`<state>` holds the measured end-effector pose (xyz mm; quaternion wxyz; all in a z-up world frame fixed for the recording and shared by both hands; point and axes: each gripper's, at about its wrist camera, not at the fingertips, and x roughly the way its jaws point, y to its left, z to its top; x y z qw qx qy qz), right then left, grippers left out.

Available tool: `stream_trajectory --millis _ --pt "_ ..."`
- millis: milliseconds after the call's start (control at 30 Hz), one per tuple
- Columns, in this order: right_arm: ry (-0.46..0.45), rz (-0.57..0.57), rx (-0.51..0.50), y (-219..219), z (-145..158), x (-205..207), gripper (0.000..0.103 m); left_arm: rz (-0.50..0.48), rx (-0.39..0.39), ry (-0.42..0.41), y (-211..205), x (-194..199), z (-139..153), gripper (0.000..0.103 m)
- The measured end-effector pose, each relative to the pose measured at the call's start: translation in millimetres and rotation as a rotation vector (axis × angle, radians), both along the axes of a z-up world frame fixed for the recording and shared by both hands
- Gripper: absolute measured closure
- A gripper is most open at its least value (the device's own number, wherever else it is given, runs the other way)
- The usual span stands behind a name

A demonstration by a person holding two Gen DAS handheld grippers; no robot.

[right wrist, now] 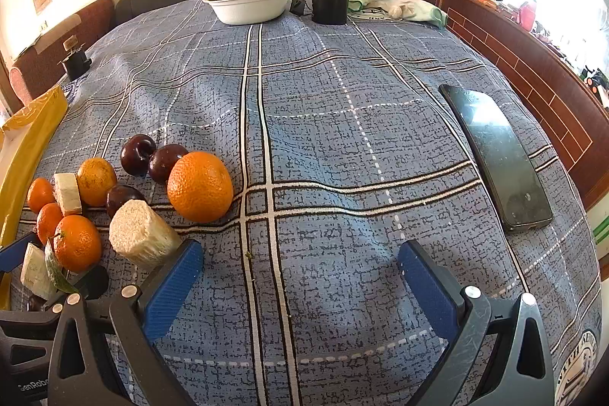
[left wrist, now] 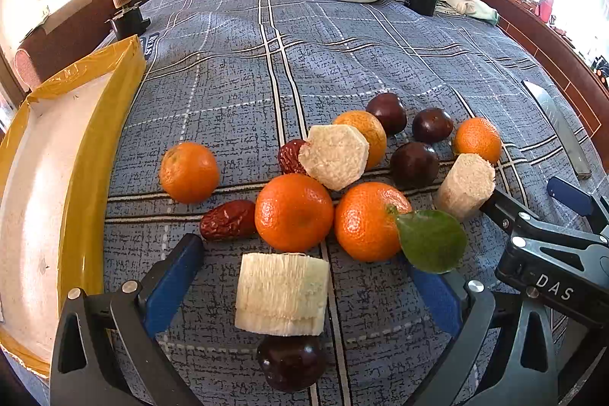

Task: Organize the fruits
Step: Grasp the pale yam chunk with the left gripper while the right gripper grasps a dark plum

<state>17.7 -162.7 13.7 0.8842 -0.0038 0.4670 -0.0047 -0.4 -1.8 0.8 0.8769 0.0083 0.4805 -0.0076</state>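
"DAS" in white on black body of right gripper (left wrist: 571,212), right edge of left wrist view. "GenRobo", cut off, on left gripper (right wrist: 15,257), near-left corner of right wrist view.

The fruits lie clustered on the bed (left wrist: 342,37) — a sugarcane piece (left wrist: 282,293) nearest, between the fingers of the left tool (left wrist: 304,280), with a plum (left wrist: 291,362) just before it. Behind it sit two oranges (left wrist: 294,212) side by side, a date (left wrist: 227,219) touching the left one. A tray (left wrist: 87,155) lies to the left. The right tool (right wrist: 300,280) stands over bare bedcover, a phone (right wrist: 498,158) to its right — a bowl (right wrist: 251,6) of greens far behind.
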Motion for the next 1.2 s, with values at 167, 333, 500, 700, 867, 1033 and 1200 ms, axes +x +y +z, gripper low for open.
stream_trajectory --millis 167,333,500,700,867,1033,1200 --pt "0.0 0.0 0.0 0 0 0 0.0 0.0 0.0 0.0 0 0 0 0.0" --pt "0.0 0.0 0.0 0 0 0 0.0 0.0 0.0 0.0 0 0 0 0.0" --pt "0.003 -0.001 0.001 1 0 0 0.0 0.0 0.0 0.0 -1 0 0 0.0" --pt "-0.003 0.044 0.034 -6 1 -3 0.003 -0.071 -0.01 0.003 3 -9 8 0.0" --pt "-0.093 0.023 0.035 -9 15 -16 0.023 -0.147 -0.048 -0.049 12 -35 27 0.0" --pt "-0.236 0.114 0.084 -1 36 -37 0.029 -0.15 -0.076 -0.065 36 -52 37 0.014" --pt "-0.333 0.233 0.153 11 51 -52 0.041 -0.111 -0.131 -0.038 55 -43 32 0.032"
